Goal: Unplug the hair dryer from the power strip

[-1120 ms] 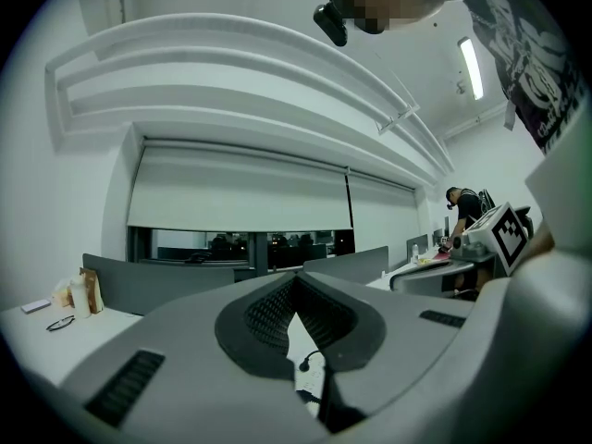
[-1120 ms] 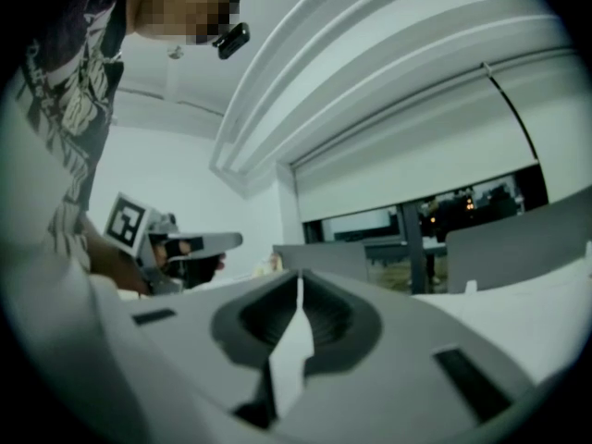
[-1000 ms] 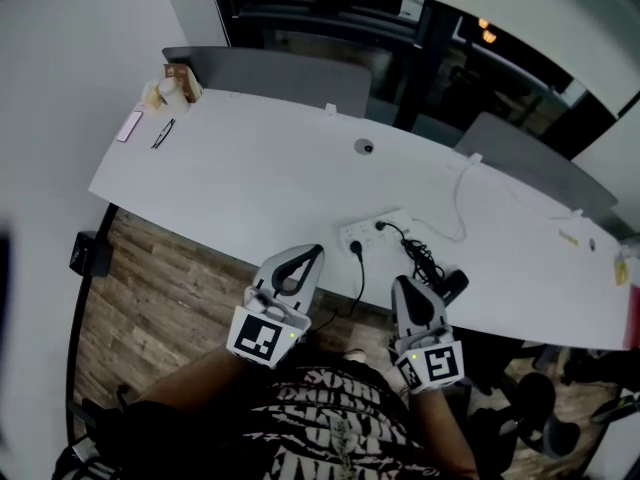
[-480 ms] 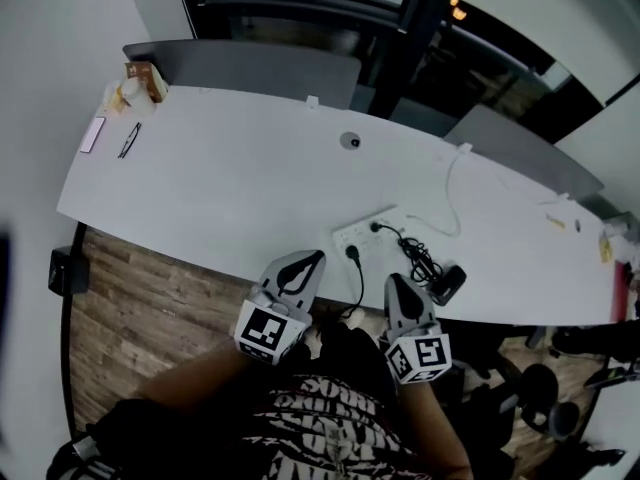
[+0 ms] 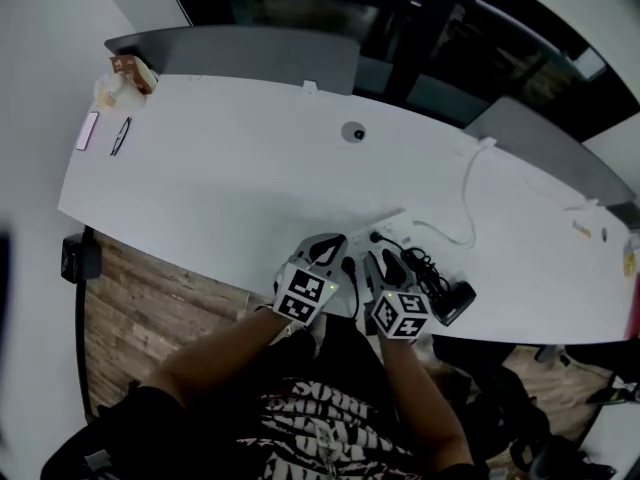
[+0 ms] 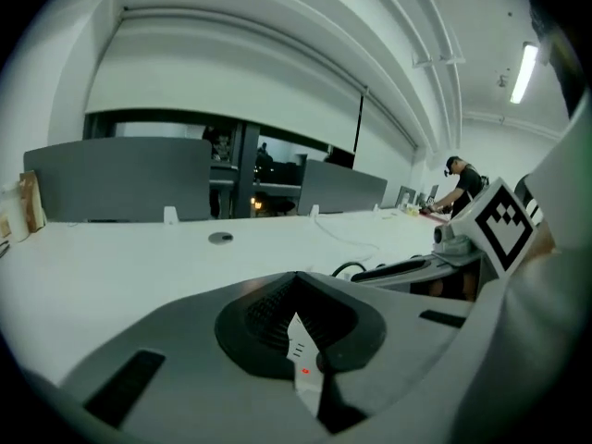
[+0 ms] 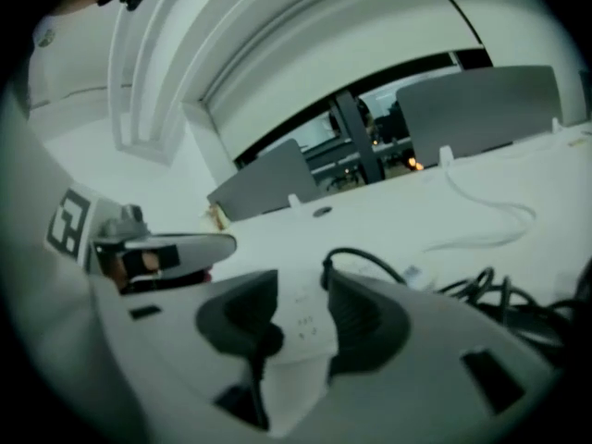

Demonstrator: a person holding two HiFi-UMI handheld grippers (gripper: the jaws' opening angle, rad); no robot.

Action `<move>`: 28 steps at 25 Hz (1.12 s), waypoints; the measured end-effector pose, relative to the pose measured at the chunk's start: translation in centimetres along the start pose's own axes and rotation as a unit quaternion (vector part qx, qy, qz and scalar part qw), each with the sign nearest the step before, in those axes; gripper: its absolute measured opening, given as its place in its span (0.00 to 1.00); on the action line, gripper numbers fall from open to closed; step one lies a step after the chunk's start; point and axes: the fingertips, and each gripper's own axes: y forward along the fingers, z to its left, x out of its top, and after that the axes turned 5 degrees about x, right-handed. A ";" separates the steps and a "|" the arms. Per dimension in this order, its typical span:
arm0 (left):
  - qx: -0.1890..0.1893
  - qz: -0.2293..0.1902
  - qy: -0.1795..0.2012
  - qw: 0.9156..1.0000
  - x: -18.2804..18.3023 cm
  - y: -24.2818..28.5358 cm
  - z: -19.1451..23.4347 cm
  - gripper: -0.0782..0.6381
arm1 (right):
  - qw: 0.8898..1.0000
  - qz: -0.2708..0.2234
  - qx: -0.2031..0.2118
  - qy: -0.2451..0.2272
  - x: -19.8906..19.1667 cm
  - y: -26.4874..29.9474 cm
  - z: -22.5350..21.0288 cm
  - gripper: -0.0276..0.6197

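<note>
Where the white desk (image 5: pixel 220 178) reaches its near edge at lower centre of the head view, you have both grippers crowded over the power strip (image 5: pixel 368 230). Your left gripper (image 5: pixel 330 244) has its tips together and grips nothing. Your right gripper (image 5: pixel 380 264) has just been opening its jaws; they stand wide, with the strip's white end and a black plug (image 7: pixel 329 268) showing in the gap, pads not pressing. The black hair dryer (image 5: pixel 456 299) lies just right of it at the desk edge, with its tangled cord (image 5: pixel 425 263) between dryer and strip. Open desktop stretches left and upward past a round grommet (image 5: pixel 352 133). Grey divider panels (image 5: pixel 250 58) line the far edge, and wood floor (image 5: pixel 140 308) shows at lower left.
</note>
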 end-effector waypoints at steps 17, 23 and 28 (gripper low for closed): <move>0.012 0.108 0.129 0.986 -7.0 7.0 -2.3 0.15 | 0.993 -0.078 0.008 0.089 2.2 1.5 -4.2 0.15; 0.015 0.113 0.160 0.981 -6.9 8.0 -3.2 0.15 | 0.949 -0.201 0.113 0.215 6.6 -1.9 -4.3 0.14; 0.052 0.090 0.209 0.972 -6.6 8.8 -1.2 0.15 | 0.971 -0.175 0.038 0.156 6.1 -4.3 -7.3 0.15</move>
